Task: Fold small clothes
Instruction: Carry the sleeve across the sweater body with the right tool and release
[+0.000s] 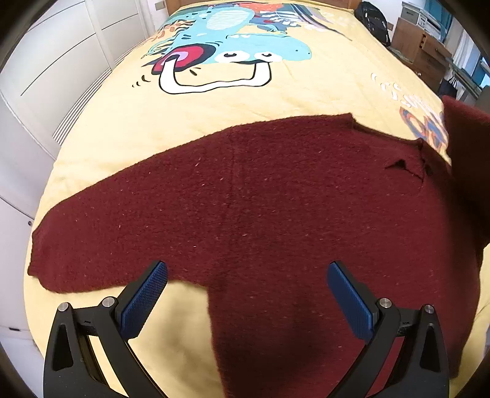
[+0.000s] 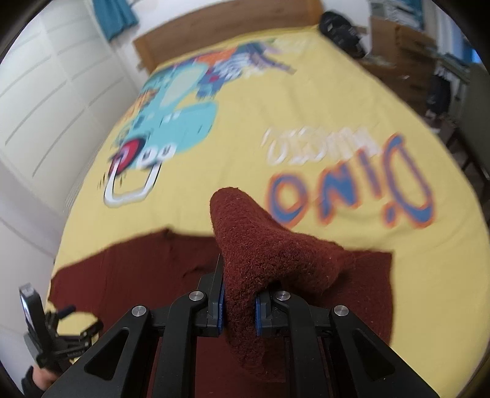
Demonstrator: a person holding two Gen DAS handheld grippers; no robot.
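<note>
A dark red knitted sweater (image 1: 260, 196) lies spread on the yellow bedspread (image 1: 232, 101), one sleeve stretched out to the left. My left gripper (image 1: 246, 294) is open and empty, hovering just above the sweater's near edge by the left armpit. My right gripper (image 2: 239, 306) is shut on a bunched part of the sweater (image 2: 260, 254), probably the right sleeve, and holds it lifted above the bed. That raised cloth also shows at the right edge of the left wrist view (image 1: 465, 147). The left gripper shows at the lower left of the right wrist view (image 2: 61, 336).
The bedspread carries a cartoon dinosaur print (image 1: 232, 46) and "Dino" lettering (image 2: 352, 196). White wardrobe doors (image 1: 52, 61) run along the left side. A wooden headboard (image 2: 226, 30), a black bag (image 1: 372, 21) and wooden furniture (image 1: 419, 49) stand at the far end and right.
</note>
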